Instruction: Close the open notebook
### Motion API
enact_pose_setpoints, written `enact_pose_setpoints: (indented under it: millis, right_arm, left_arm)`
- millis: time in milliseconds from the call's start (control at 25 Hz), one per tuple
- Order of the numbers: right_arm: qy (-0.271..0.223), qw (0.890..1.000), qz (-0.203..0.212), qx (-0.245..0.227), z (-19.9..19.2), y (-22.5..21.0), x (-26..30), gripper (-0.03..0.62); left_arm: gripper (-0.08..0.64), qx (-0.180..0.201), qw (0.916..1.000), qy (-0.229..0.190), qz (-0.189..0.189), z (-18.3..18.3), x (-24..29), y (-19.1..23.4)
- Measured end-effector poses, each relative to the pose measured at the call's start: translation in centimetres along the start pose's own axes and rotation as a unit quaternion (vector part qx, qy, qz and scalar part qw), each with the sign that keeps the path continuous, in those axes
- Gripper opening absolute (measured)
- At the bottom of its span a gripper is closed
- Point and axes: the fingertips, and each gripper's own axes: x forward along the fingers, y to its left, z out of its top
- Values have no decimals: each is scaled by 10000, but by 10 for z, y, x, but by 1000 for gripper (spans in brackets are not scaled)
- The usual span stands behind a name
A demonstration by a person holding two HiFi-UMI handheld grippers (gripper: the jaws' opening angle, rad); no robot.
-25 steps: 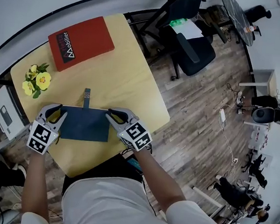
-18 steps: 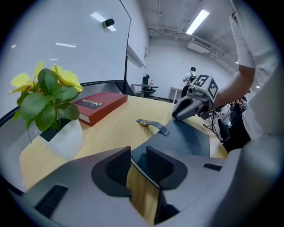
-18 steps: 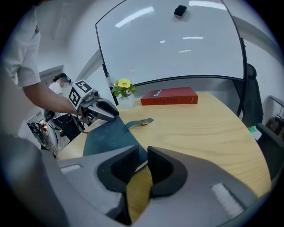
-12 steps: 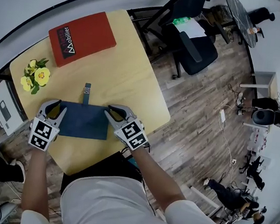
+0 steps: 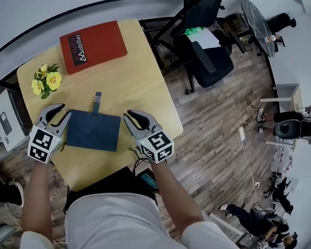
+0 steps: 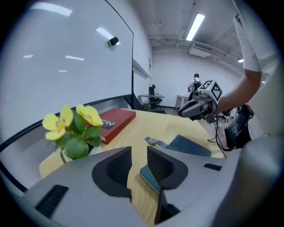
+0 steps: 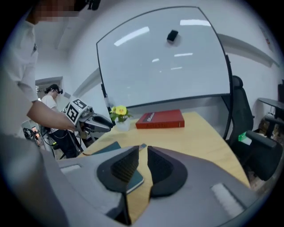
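Note:
The dark blue notebook (image 5: 93, 130) lies closed and flat on the yellow table (image 5: 143, 86), its strap (image 5: 97, 103) sticking out from the far edge. My left gripper (image 5: 59, 111) hovers just off the notebook's left edge. Its jaws have just been opening and nothing is between them. My right gripper (image 5: 130, 117) hangs by the notebook's right far corner with a narrow gap and nothing in it. In the left gripper view the notebook (image 6: 191, 145) runs from my left gripper (image 6: 139, 155) to the right gripper (image 6: 186, 111). In the right gripper view the notebook's corner (image 7: 135, 181) shows under my right gripper (image 7: 143, 162).
A red book (image 5: 93, 45) lies at the table's far side. A small pot of yellow flowers (image 5: 47, 79) stands near the left edge, close to my left gripper. A white device (image 5: 3, 124) sits beyond that edge. A black office chair (image 5: 207, 49) stands right of the table.
Both grippers have lifted off the notebook's edges and drawn slightly outward. The notebook has stayed closed and in place.

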Motion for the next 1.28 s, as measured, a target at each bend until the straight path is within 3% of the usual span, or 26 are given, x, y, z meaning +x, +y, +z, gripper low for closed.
enact_pose_setpoints:
  millis: [160, 400, 520, 760, 1000, 1080, 1280]
  right_arm:
    - [-966, 9950, -43, -268, 66, 23, -54, 51]
    - [-2510, 9669, -95, -455, 139, 84, -143, 49]
    - [-3219, 9461, 35, -346, 166, 121, -192, 49]
    - [-3878, 9196, 456, -430, 189, 181, -255, 49]
    - [-3611, 9205, 1427, -434, 155, 238, -254, 49]
    - [-3416, 9290, 1326, -522, 132, 239, -250, 49]
    - [-2925, 9470, 600, -1187, 84, 218, -285, 49]
  left_arm:
    - [87, -341, 9918, -1218, 204, 55, -67, -6]
    - [55, -844, 9533, -2878, 354, 107, -186, -28]
    - [43, -756, 9391, -3314, 509, 116, -239, -48]
    - [29, -571, 9196, -3773, 930, 118, -309, -94]
    - [26, -498, 9157, -3809, 1177, 98, -323, -156]
    - [26, -482, 9160, -3767, 1289, 89, -322, -176]
    - [26, -511, 9146, -3604, 1760, 77, -327, -228]
